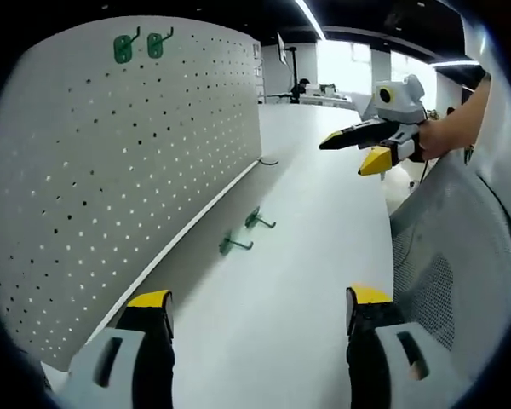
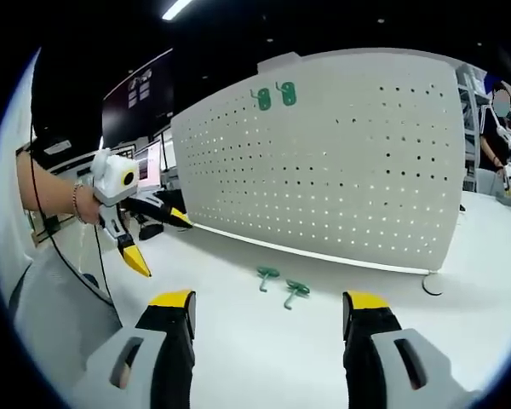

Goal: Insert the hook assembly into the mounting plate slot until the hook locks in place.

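A white pegboard mounting plate point(image 1: 128, 162) point(image 2: 324, 153) stands upright on the white table point(image 1: 324, 256) point(image 2: 264, 358). Two green hooks point(image 1: 123, 47) point(image 2: 261, 99) hang side by side near its top edge. Two more green hook assemblies lie on the table in front of the board, one point(image 1: 234, 244) point(image 2: 266, 275) beside the other point(image 1: 257, 220) point(image 2: 295, 291). My left gripper point(image 1: 260, 302) point(image 2: 167, 248) is open and holds nothing, well short of the loose hooks. My right gripper point(image 2: 269, 302) point(image 1: 345, 158) is open too, raised above the table in a person's hand.
A grey mesh chair back point(image 1: 460, 256) sits close on the right of the left gripper view. A small round disc point(image 2: 433, 284) lies by the board's end. Monitors point(image 2: 140, 94) stand at the back and a person point(image 2: 494, 128) is at the far right.
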A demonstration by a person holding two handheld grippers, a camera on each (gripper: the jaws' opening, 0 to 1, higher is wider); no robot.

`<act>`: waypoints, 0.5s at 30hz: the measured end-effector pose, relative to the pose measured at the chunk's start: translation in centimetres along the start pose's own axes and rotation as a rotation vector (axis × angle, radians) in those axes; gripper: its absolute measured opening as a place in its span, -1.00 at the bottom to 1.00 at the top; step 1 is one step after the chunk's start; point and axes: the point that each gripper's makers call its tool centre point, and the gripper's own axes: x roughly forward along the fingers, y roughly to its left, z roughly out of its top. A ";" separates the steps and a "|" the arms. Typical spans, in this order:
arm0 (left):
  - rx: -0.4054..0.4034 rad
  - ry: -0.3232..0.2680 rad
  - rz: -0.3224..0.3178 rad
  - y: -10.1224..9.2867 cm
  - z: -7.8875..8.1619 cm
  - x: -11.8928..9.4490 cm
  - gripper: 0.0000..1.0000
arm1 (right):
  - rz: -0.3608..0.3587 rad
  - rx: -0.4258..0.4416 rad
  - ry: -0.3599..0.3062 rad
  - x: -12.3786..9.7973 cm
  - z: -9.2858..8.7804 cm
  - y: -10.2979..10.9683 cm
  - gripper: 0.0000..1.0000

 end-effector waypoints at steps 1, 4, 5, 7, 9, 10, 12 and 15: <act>0.002 0.003 -0.002 0.1 0.0 0.1 0.71 | 0.002 -0.001 -0.003 0.0 0.0 0.0 0.37; 0.013 0.022 -0.017 0.1 0.1 0.5 0.71 | 0.004 -0.005 0.004 0.0 -0.1 0.1 0.37; 0.025 0.033 -0.018 0.2 0.0 0.6 0.70 | 0.005 -0.006 0.006 0.1 -0.2 0.1 0.37; 0.038 0.047 -0.026 0.2 0.1 0.7 0.70 | 0.004 -0.006 0.003 0.0 -0.1 0.1 0.37; 0.045 0.054 -0.034 0.3 0.2 1.0 0.69 | 0.007 -0.003 0.006 0.1 -0.2 0.1 0.37; 0.050 0.060 -0.036 0.4 0.2 1.1 0.68 | 0.008 -0.003 0.008 0.1 -0.3 0.1 0.37; 0.053 0.068 -0.038 0.5 0.2 1.3 0.67 | 0.010 -0.001 0.009 0.2 -0.2 0.1 0.37; 0.056 0.073 -0.046 0.6 0.4 1.6 0.67 | 0.014 -0.002 0.011 0.2 -0.3 0.2 0.37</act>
